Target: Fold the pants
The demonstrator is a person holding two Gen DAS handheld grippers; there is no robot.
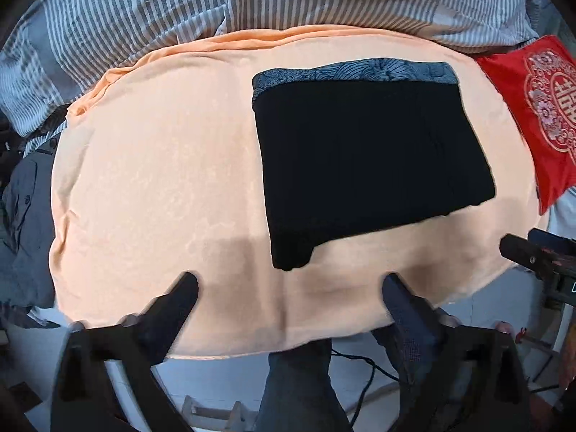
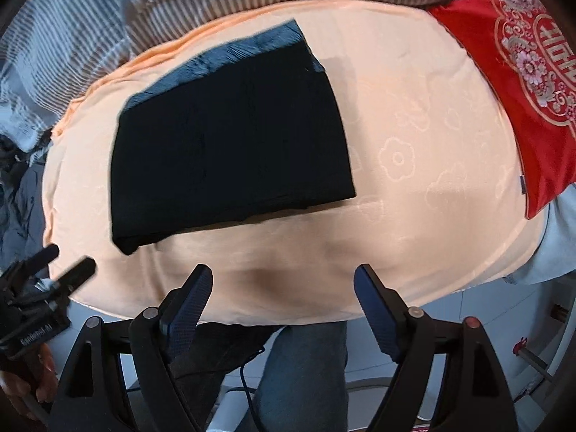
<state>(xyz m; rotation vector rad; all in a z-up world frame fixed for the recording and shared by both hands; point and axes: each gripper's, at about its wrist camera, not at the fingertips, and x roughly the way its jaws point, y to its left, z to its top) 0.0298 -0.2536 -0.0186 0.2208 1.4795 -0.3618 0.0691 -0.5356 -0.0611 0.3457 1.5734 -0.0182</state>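
Your pants (image 1: 367,165) lie folded into one compact black rectangle on the peach blanket (image 1: 151,180) spread over the bed. A grey band with a fan-like line pattern (image 1: 352,72) shows along the far edge of the bundle. At the near left corner a small lip of black cloth pokes out past the otherwise straight near edge. In the right wrist view the same bundle (image 2: 230,144) sits left of centre, with the grey band (image 2: 223,54) blurred along its far side.

Your left tool (image 1: 288,288) hovers over the near edge of the blanket with its fingers (image 1: 180,298) spread wide and nothing between them, just short of the pants. Your right tool (image 2: 282,280) is likewise spread wide and empty, over bare blanket beside the bundle. Each tool also shows at the edge of the other's view.

One red cushion (image 1: 540,115) with a gold-outlined floral medallion and a Chinese double-happiness character lies to the right of the blanket. The lettering on the left tool's body in the right wrist view (image 2: 32,334) is too blurred to read with certainty.

You have one pair of pants, one blanket, one cushion, and a grey-and-white striped duvet (image 1: 126,10) bunched beyond the blanket.
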